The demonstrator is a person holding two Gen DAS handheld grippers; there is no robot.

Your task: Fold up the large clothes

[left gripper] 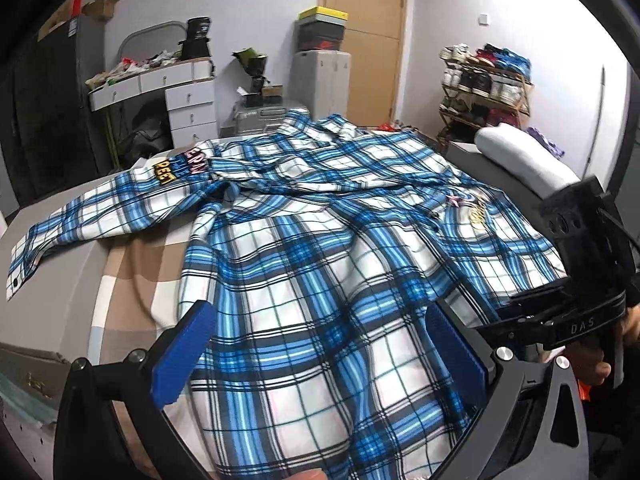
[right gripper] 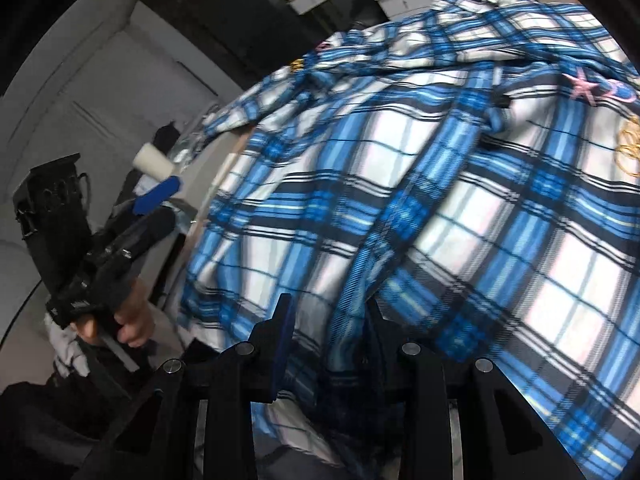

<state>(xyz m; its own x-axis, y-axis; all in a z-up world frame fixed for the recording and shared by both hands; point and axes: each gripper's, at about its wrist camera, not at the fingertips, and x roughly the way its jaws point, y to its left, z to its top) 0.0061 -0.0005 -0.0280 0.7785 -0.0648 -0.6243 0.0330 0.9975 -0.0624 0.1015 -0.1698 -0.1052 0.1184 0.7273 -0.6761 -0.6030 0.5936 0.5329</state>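
A large blue, white and black plaid shirt [left gripper: 320,232] lies spread on a bed, one sleeve stretched out to the left, with yellow and pink patches near the shoulders. My left gripper [left gripper: 320,344] is open, its blue pads [left gripper: 188,352] wide apart over the shirt's near hem. My right gripper [right gripper: 324,344] is shut on a fold of the shirt's [right gripper: 460,208] hem; it also shows in the left wrist view [left gripper: 532,300] at the shirt's right edge. The left gripper [right gripper: 156,196] shows at the left of the right wrist view.
The bed [left gripper: 72,280] has a beige and grey checked cover. A white pillow [left gripper: 520,156] lies at the right. Behind stand white drawers [left gripper: 192,108], a suitcase [left gripper: 260,120], stacked boxes [left gripper: 320,32], a wooden door [left gripper: 368,40] and a shoe rack [left gripper: 484,88].
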